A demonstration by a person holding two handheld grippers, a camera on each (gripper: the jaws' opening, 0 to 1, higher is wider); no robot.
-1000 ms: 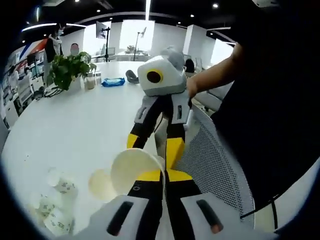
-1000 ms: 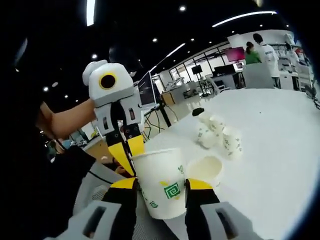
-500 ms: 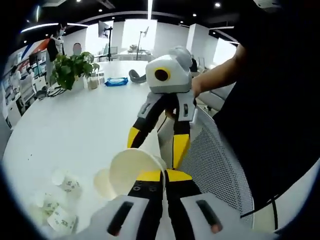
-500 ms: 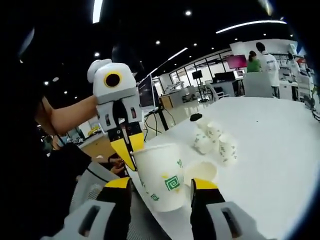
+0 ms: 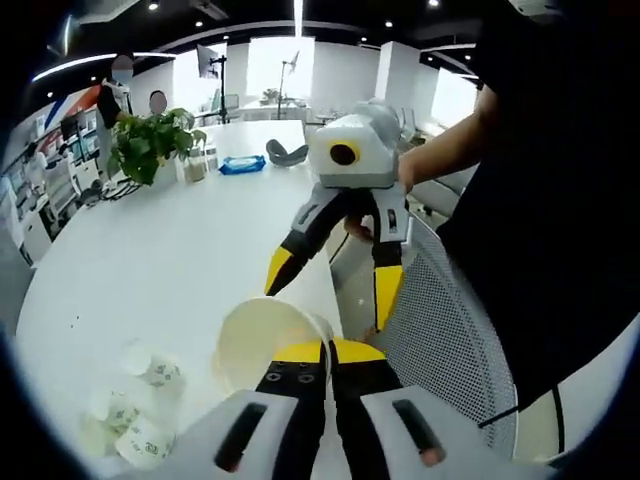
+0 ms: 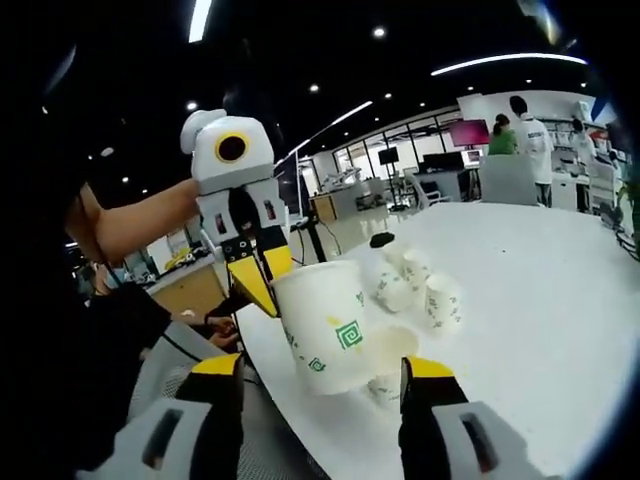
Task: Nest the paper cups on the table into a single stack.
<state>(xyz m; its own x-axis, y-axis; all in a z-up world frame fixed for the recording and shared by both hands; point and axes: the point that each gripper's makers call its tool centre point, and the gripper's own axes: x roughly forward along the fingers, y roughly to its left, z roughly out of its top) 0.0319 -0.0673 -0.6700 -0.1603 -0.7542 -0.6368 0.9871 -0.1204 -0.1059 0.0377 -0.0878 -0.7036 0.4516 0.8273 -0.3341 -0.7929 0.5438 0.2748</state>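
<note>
Paper cups are the job, on a broad white worktop (image 5: pixel 150 260): a loose cluster of cups (image 6: pixel 415 285) lies well in from its near edge. One held cup (image 6: pixel 325 325) hangs over that edge, its rim pinched in the left tongs (image 6: pixel 255 280), which are clamped on it. The right tongs (image 5: pixel 335 290) stand apart, holding nothing. Thin and light, such cups likely crush easily; the stiffer rim is the better hold. How many cups lie in the cluster is hard to tell.
</note>
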